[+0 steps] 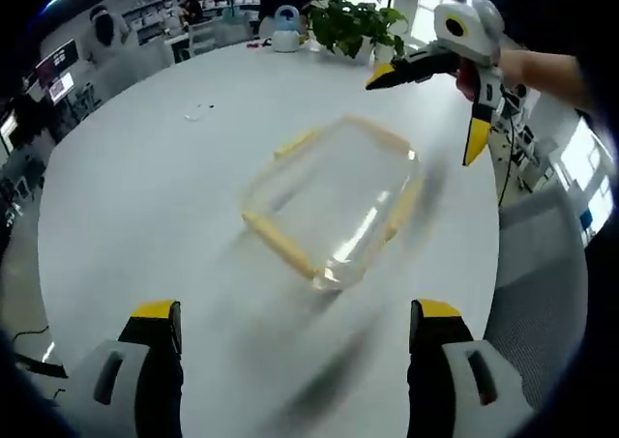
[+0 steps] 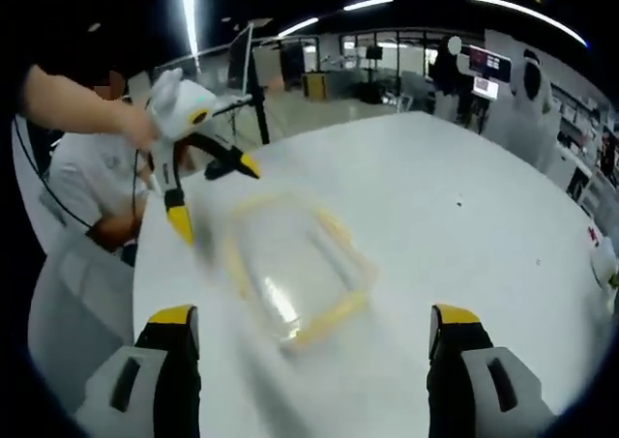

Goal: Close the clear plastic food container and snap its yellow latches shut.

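Clear container on the white table, seen from the left gripper

The clear plastic food container (image 1: 332, 202), blurred, lay on the round white table (image 1: 145, 196) with its yellow latches (image 1: 279, 246) along the edges. The left gripper (image 1: 295, 324) hovered near it, jaws wide apart and empty. The right gripper (image 1: 440, 95) hung beyond the container, jaws spread. A potted plant (image 1: 353, 22) and a pale blue kettle (image 1: 286, 28) stood at the far edge.

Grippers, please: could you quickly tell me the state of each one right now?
Left gripper: open, holding nothing, above the table.
Right gripper: open, holding nothing, raised beyond the clear food container.
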Demonstrator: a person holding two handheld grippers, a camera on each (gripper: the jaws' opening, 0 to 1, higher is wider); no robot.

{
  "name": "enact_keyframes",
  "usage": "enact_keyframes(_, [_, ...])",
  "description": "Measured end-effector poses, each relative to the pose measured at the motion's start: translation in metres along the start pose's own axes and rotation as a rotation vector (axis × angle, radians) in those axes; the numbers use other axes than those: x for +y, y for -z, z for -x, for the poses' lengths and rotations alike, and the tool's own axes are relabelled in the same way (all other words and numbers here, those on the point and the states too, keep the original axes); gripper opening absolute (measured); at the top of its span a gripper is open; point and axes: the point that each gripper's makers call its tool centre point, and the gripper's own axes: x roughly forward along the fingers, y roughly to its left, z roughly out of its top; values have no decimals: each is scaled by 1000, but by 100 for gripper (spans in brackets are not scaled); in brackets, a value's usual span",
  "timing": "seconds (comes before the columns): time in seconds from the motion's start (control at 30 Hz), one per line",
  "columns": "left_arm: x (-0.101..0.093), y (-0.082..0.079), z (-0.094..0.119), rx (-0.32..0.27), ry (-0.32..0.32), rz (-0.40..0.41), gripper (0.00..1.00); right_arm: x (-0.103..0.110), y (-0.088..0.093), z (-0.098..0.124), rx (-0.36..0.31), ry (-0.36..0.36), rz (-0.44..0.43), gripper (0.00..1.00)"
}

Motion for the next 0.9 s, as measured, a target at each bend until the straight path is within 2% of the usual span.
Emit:
enact_keyframes(0.17, [2, 8, 6, -39, -11, 47, 99, 0, 7, 7, -16, 20, -42, 100])
enact_keyframes(0.33, [3, 10, 12, -95, -24, 134, 99, 0, 10, 14, -48, 39, -81, 100])
enact_keyframes(0.53, [-2, 18, 16, -126, -29, 191, 99, -1, 7, 24, -114, 77, -136, 100])
enact_keyframes(0.63, [-5, 20, 22, -165, -44, 233, 99, -1, 2, 29, -161, 83, -197, 99])
enact_keyframes(0.7, [-8, 21, 25, -194, -43, 287, 99, 0, 1, 33, -179, 95, -202, 99])
enact_keyframes(0.9, [-6, 33, 30, -216, -64, 326, 98, 1, 3, 38, -202, 116, -219, 99])
